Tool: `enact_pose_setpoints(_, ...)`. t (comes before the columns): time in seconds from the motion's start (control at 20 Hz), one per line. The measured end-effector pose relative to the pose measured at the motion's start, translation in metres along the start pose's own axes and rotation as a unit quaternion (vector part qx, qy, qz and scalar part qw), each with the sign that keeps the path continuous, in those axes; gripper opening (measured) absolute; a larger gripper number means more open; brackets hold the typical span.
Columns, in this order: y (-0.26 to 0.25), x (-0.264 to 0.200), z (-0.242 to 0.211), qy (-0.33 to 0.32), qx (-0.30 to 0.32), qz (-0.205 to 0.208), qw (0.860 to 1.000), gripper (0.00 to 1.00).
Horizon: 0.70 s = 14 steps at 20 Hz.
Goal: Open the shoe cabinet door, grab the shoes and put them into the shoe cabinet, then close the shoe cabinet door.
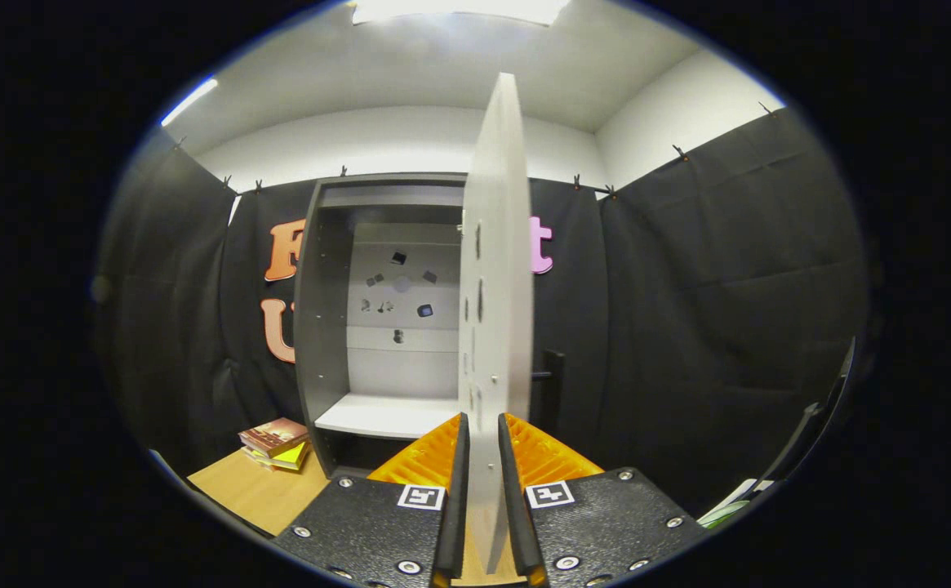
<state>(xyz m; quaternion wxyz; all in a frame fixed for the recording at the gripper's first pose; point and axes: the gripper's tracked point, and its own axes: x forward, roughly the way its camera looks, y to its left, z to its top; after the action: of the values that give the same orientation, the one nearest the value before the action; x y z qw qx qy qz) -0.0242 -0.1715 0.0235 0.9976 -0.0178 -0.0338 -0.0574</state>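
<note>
The shoe cabinet [324, 327] stands against the back wall with its inside showing: a pale back panel and a white shelf [385, 416] low down. Its white door [495, 310] is swung out toward me, edge-on, and runs down between my two fingers. My gripper [483, 457] is shut on the lower part of the door's edge, one finger pressing each face. A dark door handle [550, 377] juts from the door's right face, just beyond the right finger. No shoes are in sight.
A small stack of books [275, 443] lies on a wooden table top [255, 490] left of the cabinet's foot. Black cloth walls close in on the left and the right. Some pale green-and-white thing [728, 502] shows low at the far right.
</note>
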Motion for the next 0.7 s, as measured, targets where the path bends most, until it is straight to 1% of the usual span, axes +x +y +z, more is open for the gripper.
enact_pose_setpoints(0.05,0.012,-0.002,0.005,-0.002,0.0,0.005,1.0,0.25)
enact_pose_setpoints(0.1,0.024,-0.003,0.008,-0.004,0.0,0.01,1.0,0.28)
enact_pose_setpoints(0.15,0.038,-0.004,0.01,-0.005,-0.001,0.015,1.0,0.34)
enact_pose_setpoints(0.2,0.054,-0.004,0.012,-0.008,-0.004,0.02,1.0,0.38)
enact_pose_setpoints(0.35,0.092,-0.004,0.017,-0.019,-0.006,0.03,0.999,0.67)
enact_pose_setpoints(0.5,0.124,0.0,0.021,-0.025,0.004,0.045,0.999,0.88)
enact_pose_setpoints(0.55,0.133,0.002,0.019,-0.023,0.008,0.049,0.998,0.92)
enact_pose_setpoints(0.7,0.148,0.002,0.018,-0.019,0.018,0.057,0.998,0.93)
